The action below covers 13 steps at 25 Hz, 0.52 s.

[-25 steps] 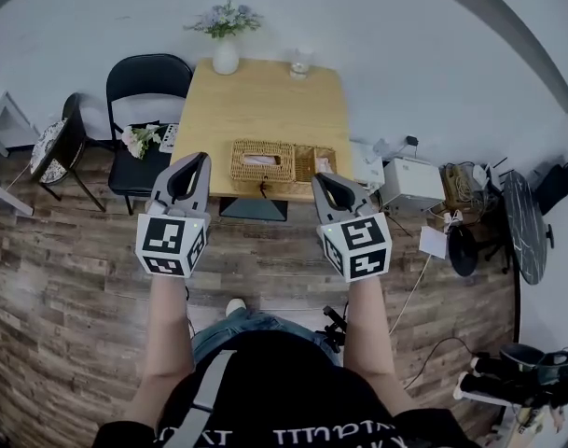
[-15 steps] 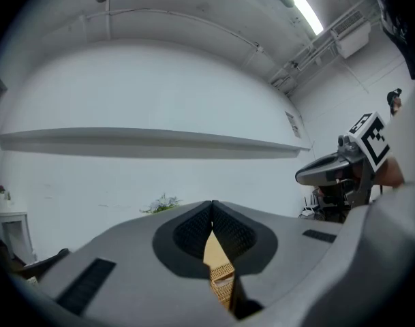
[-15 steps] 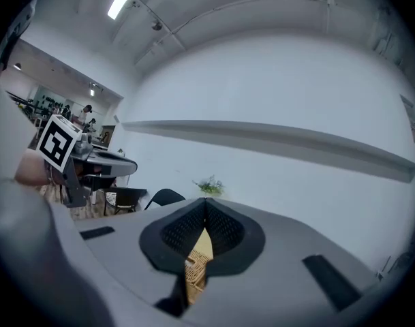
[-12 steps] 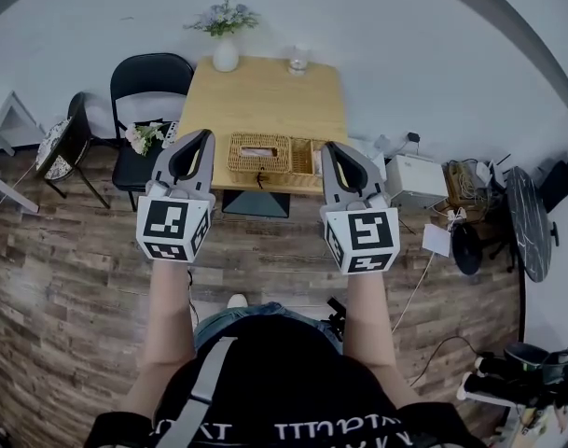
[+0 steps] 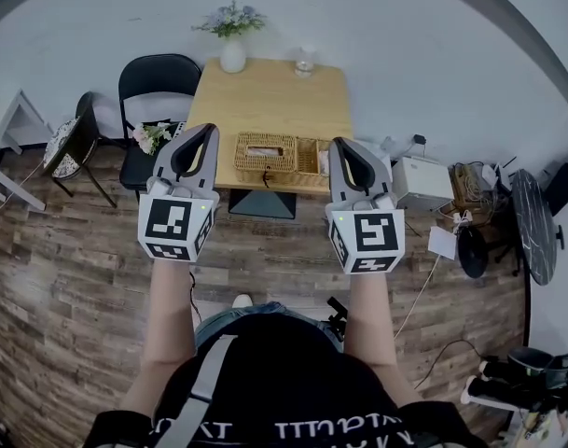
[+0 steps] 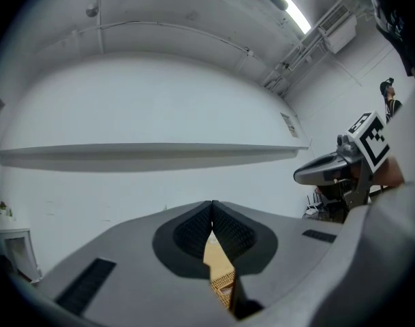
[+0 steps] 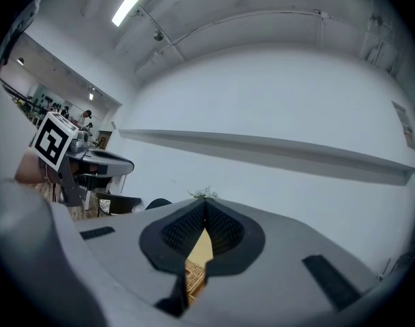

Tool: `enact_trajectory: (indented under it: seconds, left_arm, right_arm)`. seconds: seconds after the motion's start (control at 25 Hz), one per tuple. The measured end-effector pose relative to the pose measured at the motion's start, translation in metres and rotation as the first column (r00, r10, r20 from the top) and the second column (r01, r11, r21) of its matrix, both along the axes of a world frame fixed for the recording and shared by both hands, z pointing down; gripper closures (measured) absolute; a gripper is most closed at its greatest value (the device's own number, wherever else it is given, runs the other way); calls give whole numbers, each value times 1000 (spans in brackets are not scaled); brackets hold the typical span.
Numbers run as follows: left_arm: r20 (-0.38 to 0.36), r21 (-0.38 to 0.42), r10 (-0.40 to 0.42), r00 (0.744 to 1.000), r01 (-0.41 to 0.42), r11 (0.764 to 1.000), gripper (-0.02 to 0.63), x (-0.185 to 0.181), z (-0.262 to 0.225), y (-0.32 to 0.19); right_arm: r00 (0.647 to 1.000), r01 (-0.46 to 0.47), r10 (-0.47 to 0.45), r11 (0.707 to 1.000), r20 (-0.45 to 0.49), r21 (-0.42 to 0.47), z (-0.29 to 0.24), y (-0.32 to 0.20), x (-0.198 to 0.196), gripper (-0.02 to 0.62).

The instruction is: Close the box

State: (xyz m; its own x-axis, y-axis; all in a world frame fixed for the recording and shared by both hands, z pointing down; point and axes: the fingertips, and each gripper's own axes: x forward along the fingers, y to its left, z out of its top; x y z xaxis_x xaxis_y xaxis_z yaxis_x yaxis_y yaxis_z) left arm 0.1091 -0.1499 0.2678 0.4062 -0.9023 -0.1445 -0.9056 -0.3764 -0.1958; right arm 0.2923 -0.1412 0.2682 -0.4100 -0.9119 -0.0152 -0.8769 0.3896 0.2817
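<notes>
My left tongs (image 5: 207,131) and right tongs (image 5: 345,144) are clenched on nothing, so a careless reach could shove the box (image 5: 265,152) off the table's (image 5: 265,101) near edge.

Both forearms reach forward, side by side; left gripper (image 5: 205,135) and right gripper (image 5: 342,147) held level; jaws together, empty

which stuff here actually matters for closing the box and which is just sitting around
For the job:
- wicker box on the table
- left gripper, shut, empty
- right gripper, shut, empty

Just lying about:
- vase of flowers
- glass
- black chair
- white device on the floor
</notes>
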Motion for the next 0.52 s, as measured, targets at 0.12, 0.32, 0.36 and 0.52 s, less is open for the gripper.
enact_trajectory:
  seconds: [0.12,0.32,0.36,0.52]
  left_arm:
    - [-3,4,-5,1000,5,1000,595,-3,-2,1]
    - [-4,13,-4,1000,4,1000,595,-2,-4,0]
    - [-3,13,-3,1000,3,1000,594,-1,-4,0]
    - [2,15,2,1000,-2,1000,595,2,-6,0]
  right_arm:
    - [1000,-4,4,1000,-5,9,-1,1,0,581]
    - [1000,-13,13,1000,-9,20,-4,1,2,581]
    - [1000,-13,13,1000,-11,20,-4,1,2,581]
    - [1000,-13,13,1000,-20,20,-5,1,3,581]
